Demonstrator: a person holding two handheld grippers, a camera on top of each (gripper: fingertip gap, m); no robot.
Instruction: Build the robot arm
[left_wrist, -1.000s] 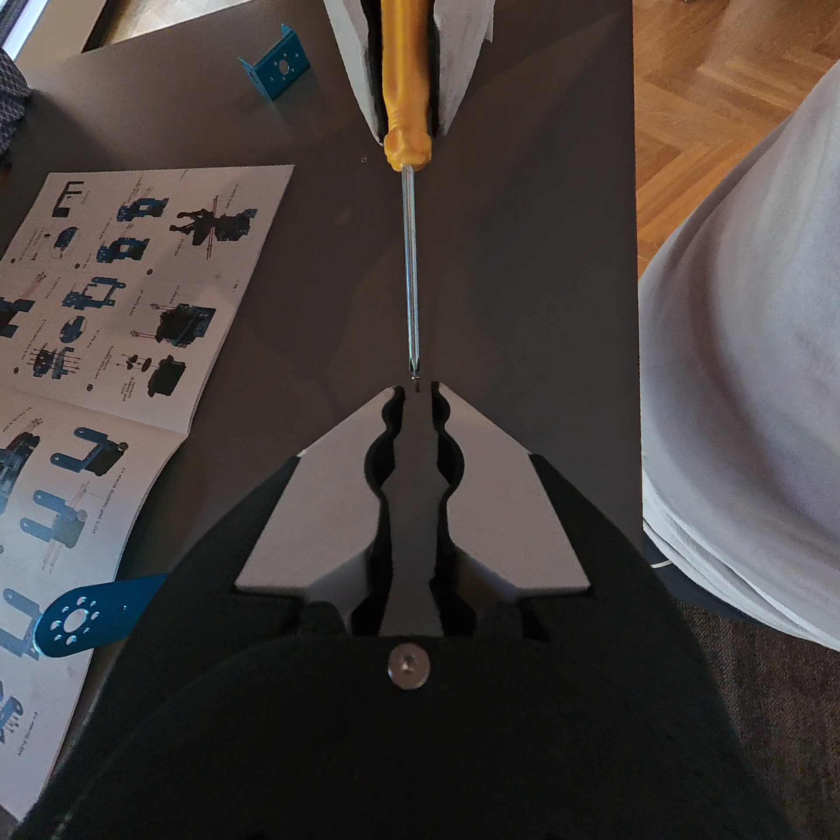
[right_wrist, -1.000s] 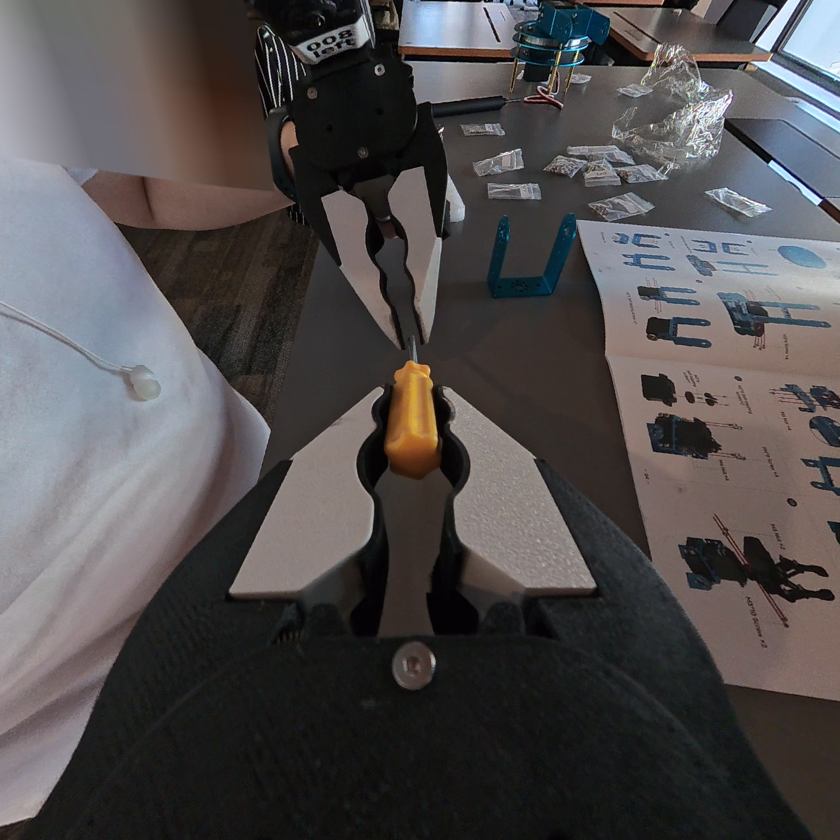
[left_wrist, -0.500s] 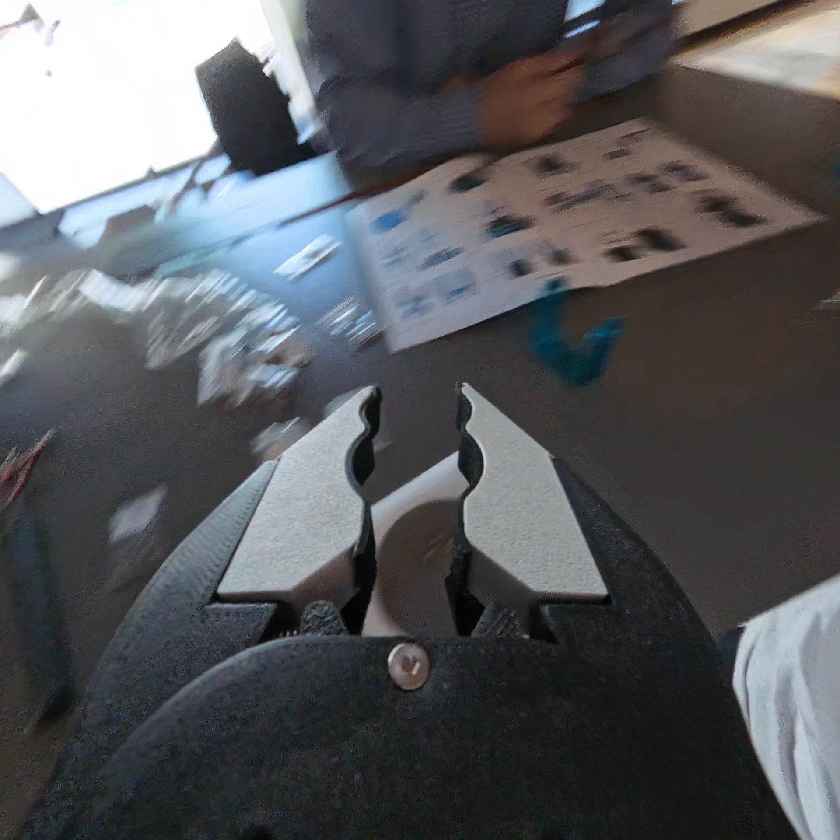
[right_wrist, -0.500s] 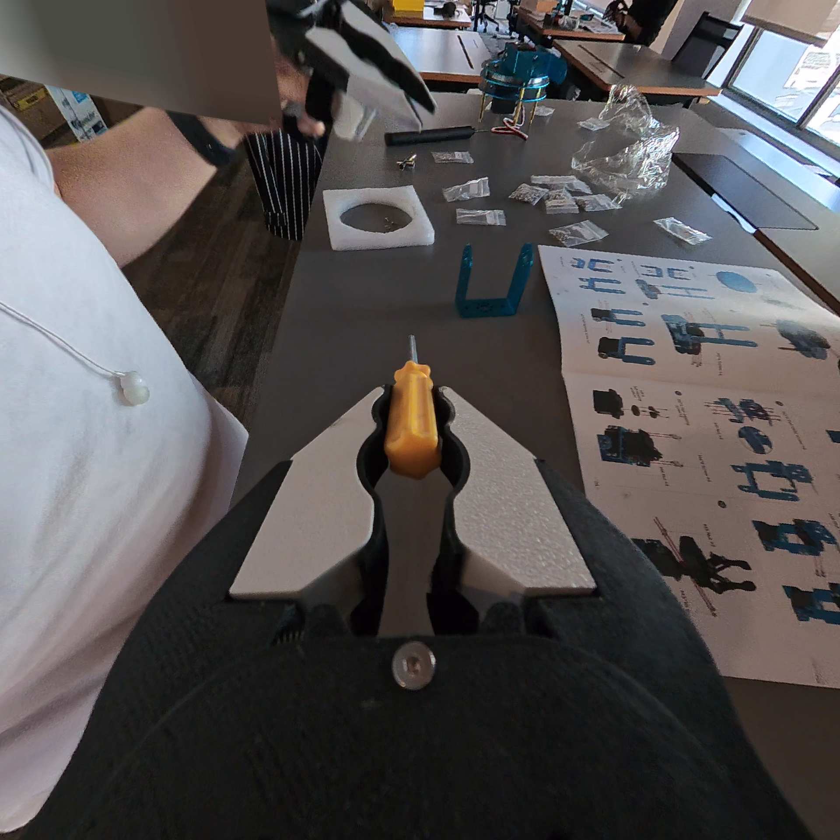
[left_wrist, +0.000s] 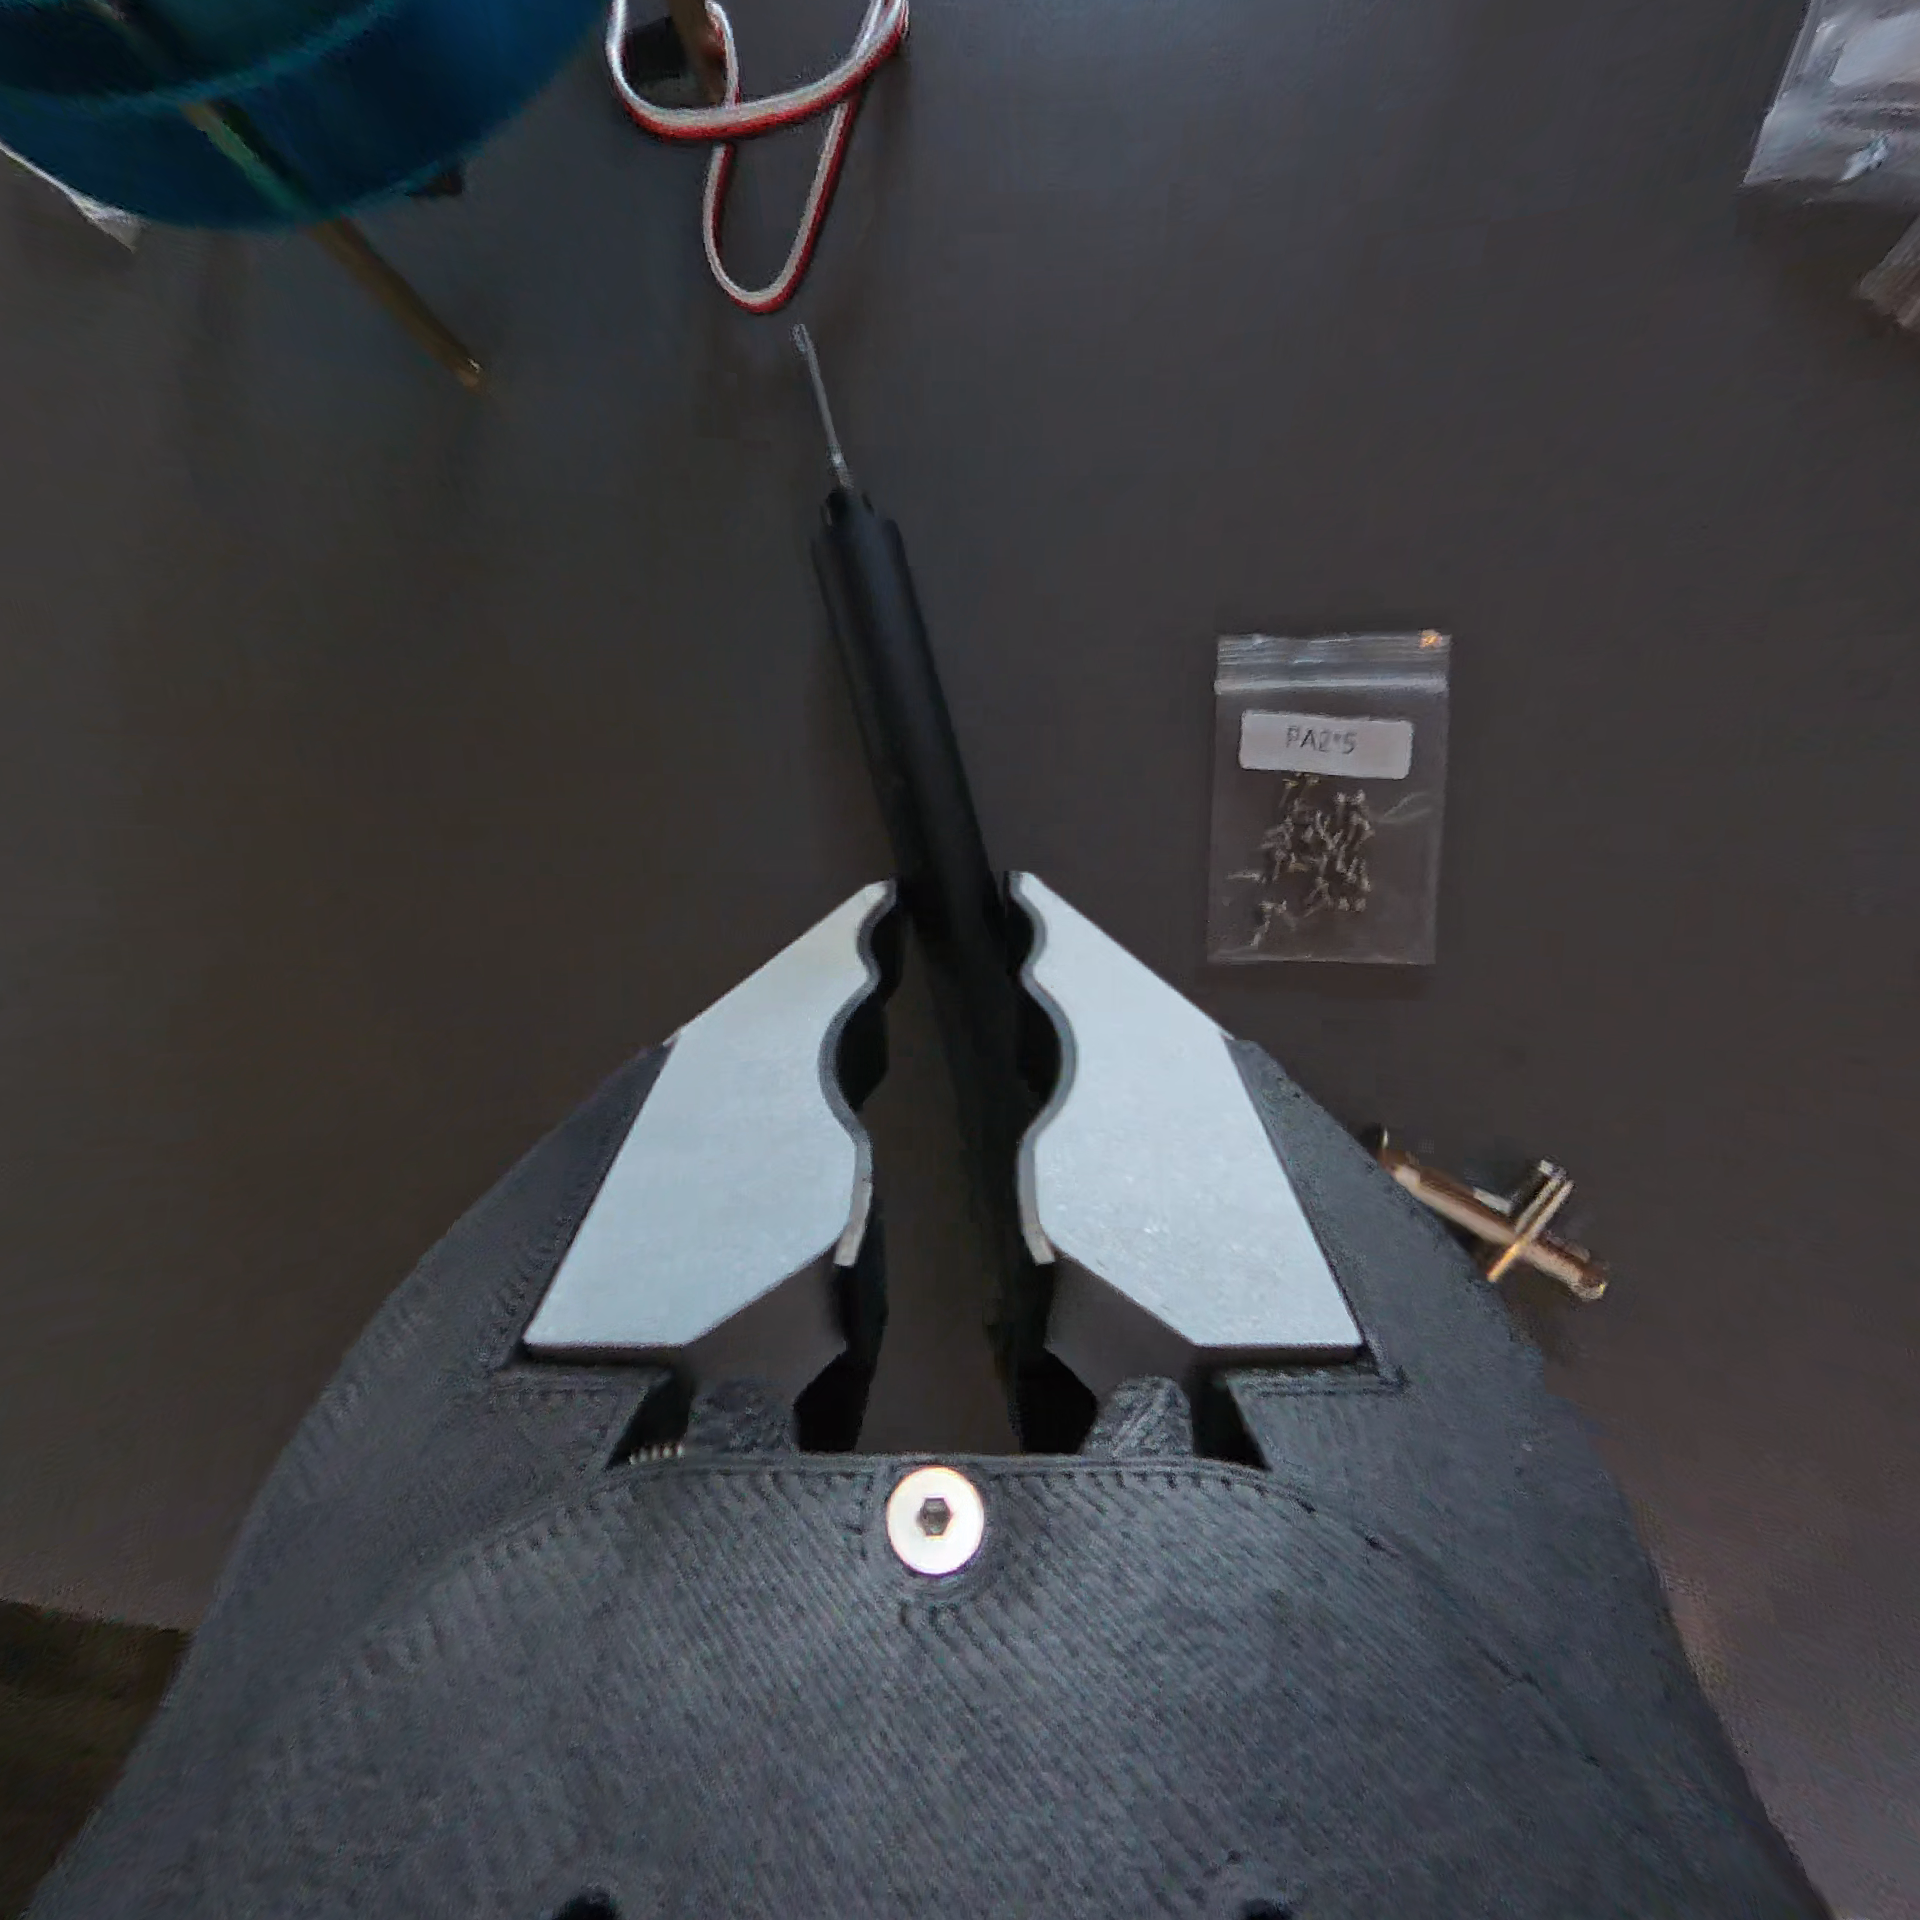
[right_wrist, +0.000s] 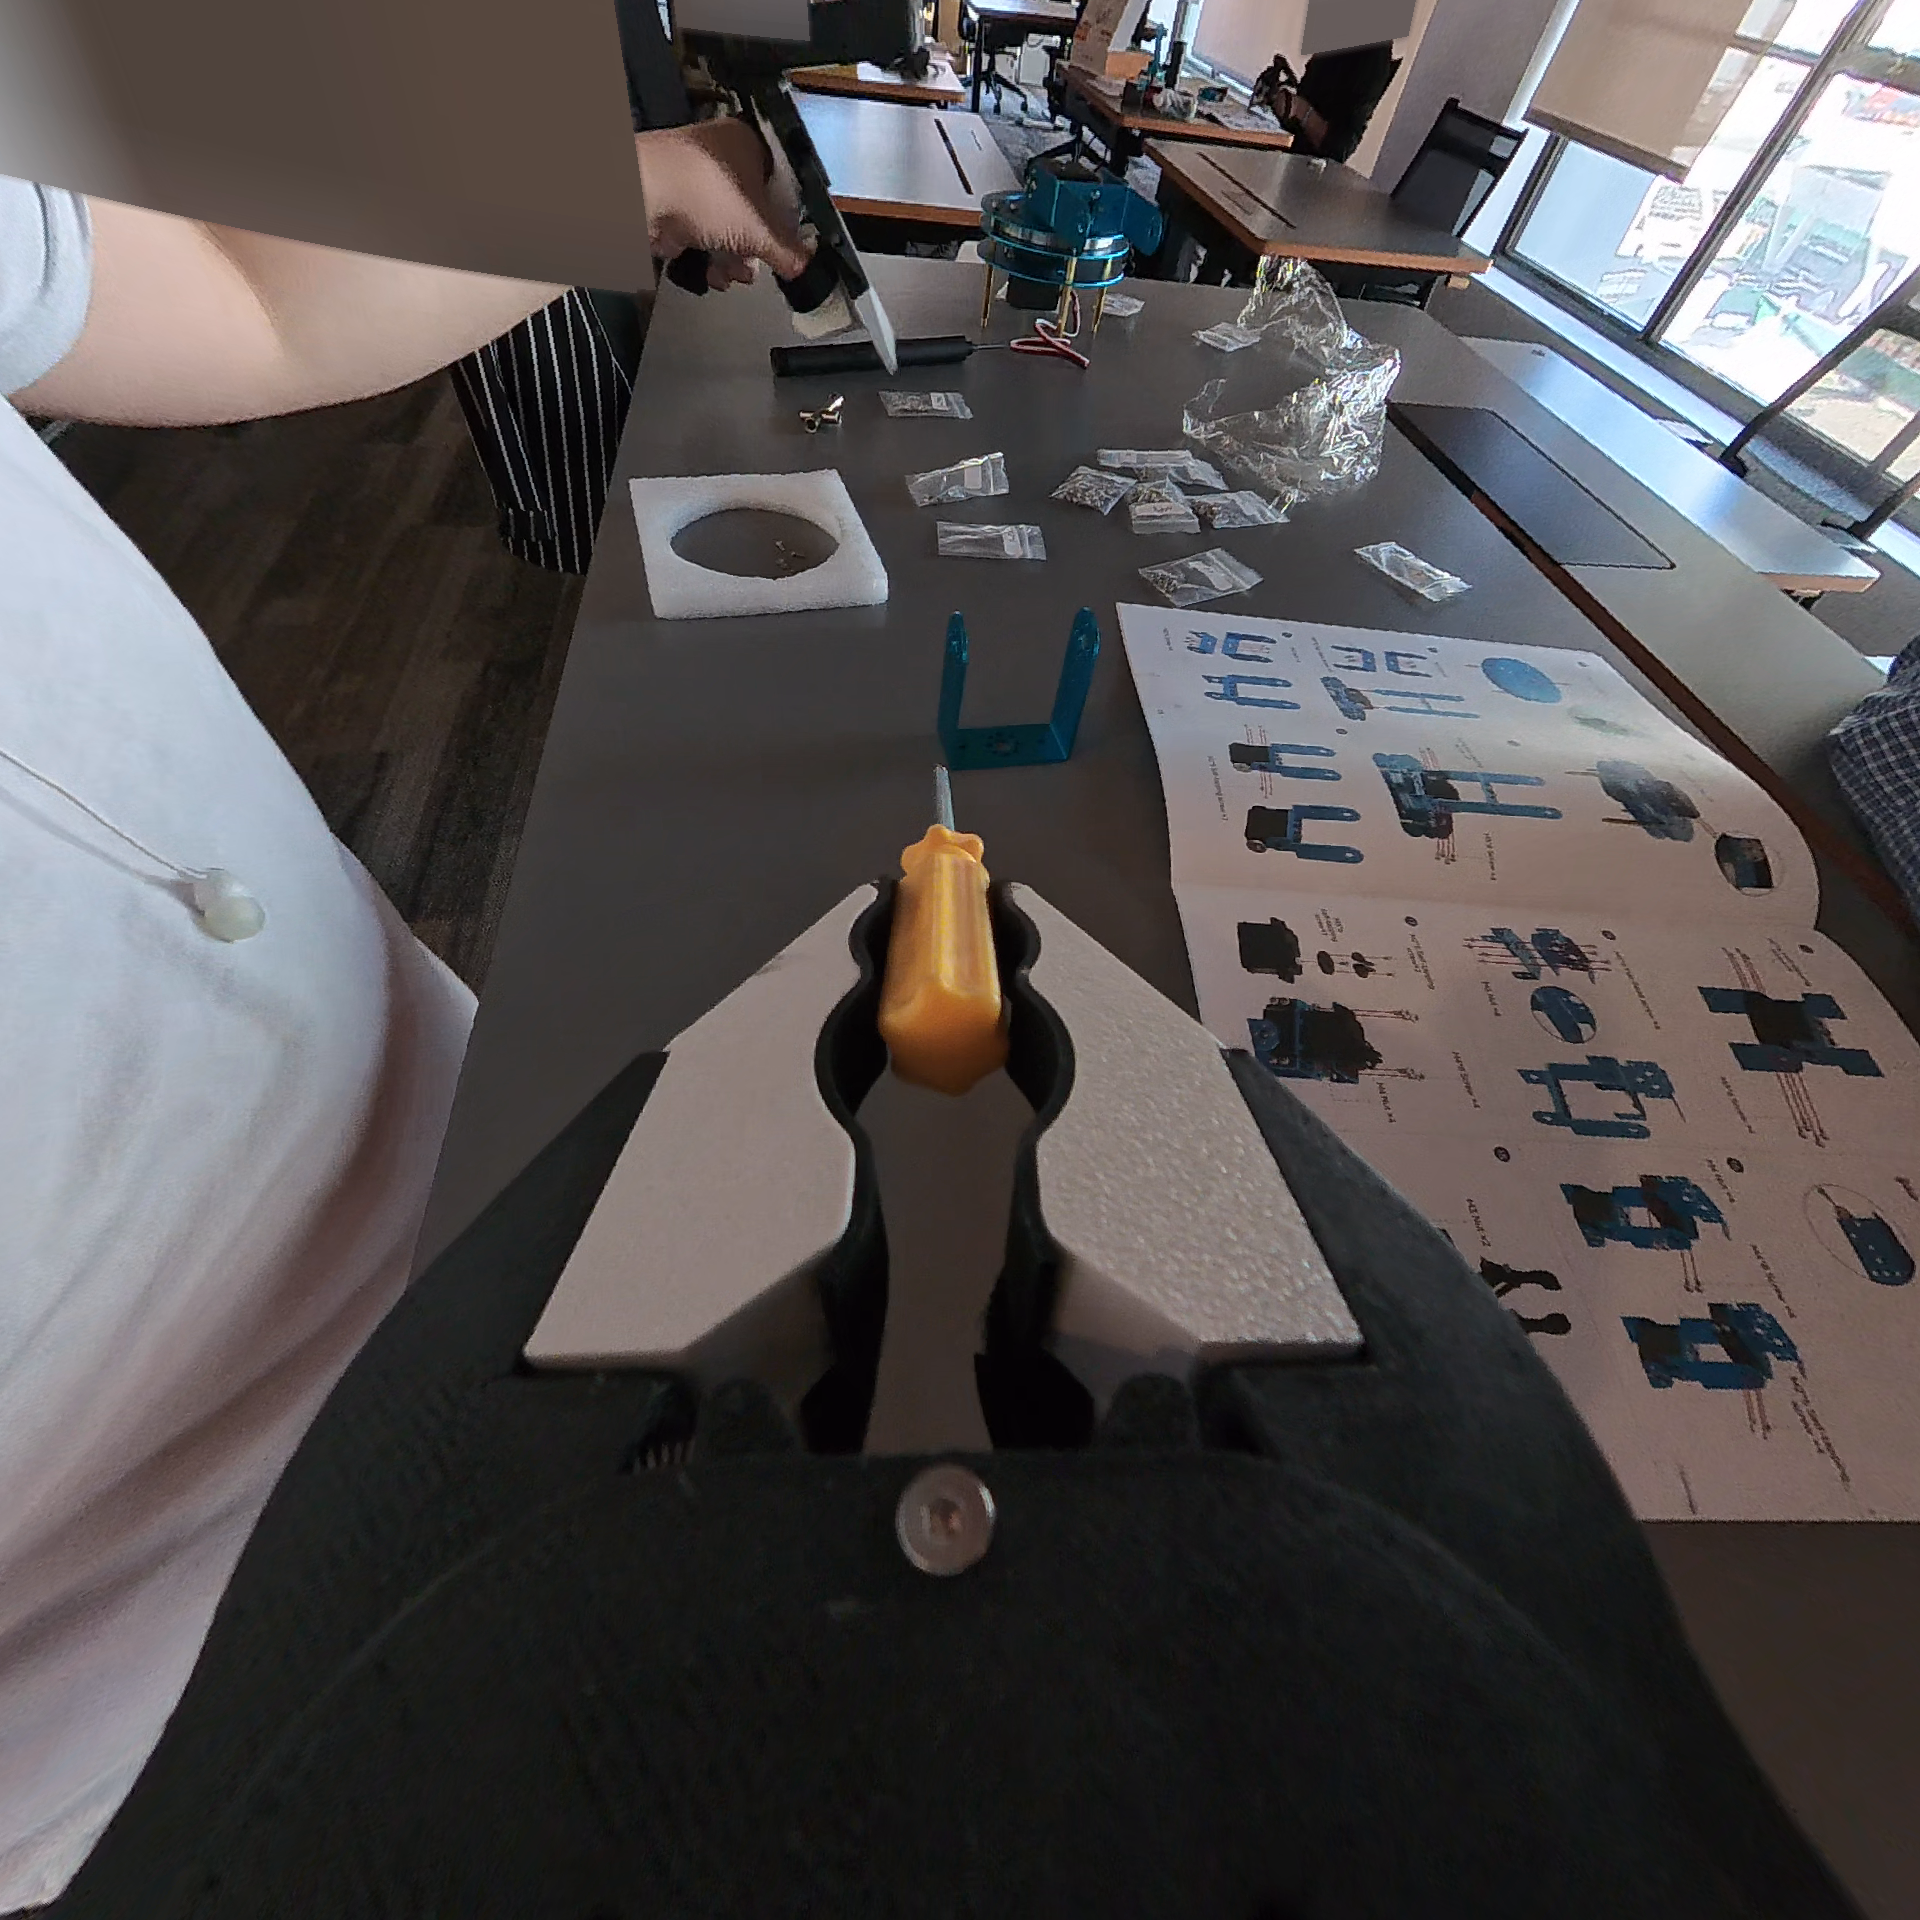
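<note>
The left gripper (left_wrist: 951, 894) straddles a black cylindrical screwdriver (left_wrist: 914, 727) lying on the dark grey table (left_wrist: 416, 727), jaws apart. Just right sits a small clear zip bag (left_wrist: 1325, 800) of tiny screws. The right gripper (right_wrist: 940, 894) is clamped on a yellow plastic-handled screwdriver (right_wrist: 940, 977).

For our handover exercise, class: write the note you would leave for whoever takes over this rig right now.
Left tool: fingers straddle the black driver lying on the table; whether it grips cannot be told.
Right tool: shut on the yellow screwdriver, shaft pointing toward the blue U-bracket.
Nearby: screw bag right of the black driver; open manual right of the bracket.
</note>
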